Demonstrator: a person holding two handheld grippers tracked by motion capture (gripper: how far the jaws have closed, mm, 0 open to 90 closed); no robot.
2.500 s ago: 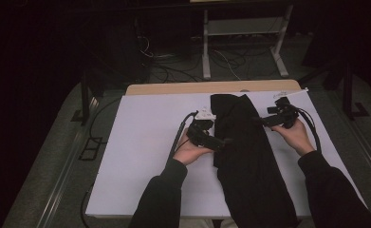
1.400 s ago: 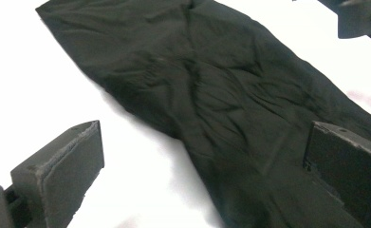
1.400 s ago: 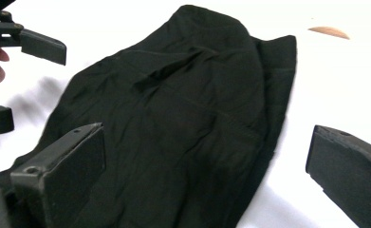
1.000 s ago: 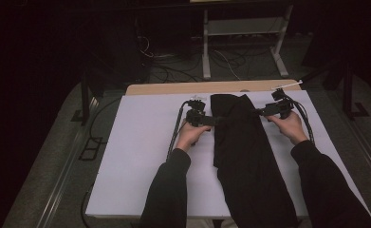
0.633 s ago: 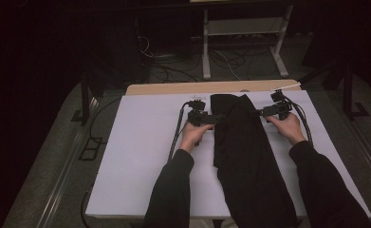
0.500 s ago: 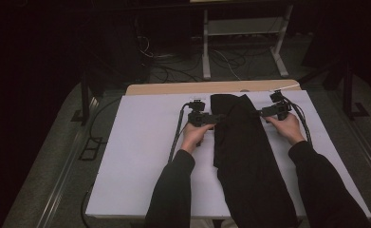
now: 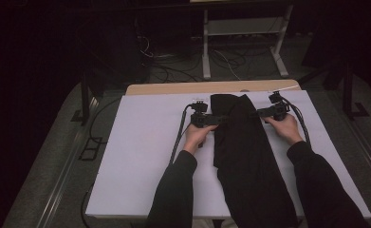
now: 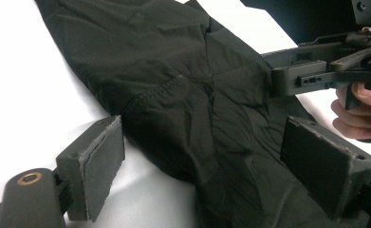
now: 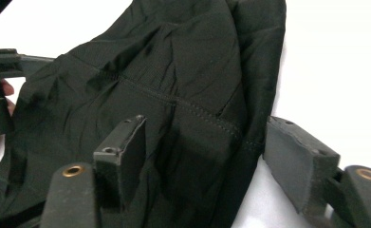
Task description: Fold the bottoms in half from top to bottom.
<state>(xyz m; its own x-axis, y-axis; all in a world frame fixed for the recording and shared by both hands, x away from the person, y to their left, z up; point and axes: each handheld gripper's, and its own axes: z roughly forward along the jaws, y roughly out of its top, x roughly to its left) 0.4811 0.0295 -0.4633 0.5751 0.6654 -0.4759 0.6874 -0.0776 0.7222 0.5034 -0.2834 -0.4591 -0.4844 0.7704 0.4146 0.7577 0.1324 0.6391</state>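
**Both grippers spread wide at the garment's far end**

Compared with the frames from moments ago, the hands are sitting farther up the table: 2.5 seconds back they were working mid-cloth, and over the last second they have been settling at the far end of the black garment, barely shifting in the last half second.

The garment is lying as a long dark strip down the white table, its far end near the table's back edge and its near end running off toward the person (the folds are too dark to read from the high view).

The left gripper is pointing in at the garment's left edge, and in its own view the jaws are standing wide apart, the cloth's seamed edge lying between them. The right gripper is coming in from the opposite edge, jaws likewise spread wide, with the stitched hem between them. Neither is pinching the fabric. Across the cloth, each gripper view is catching the other gripper facing it.
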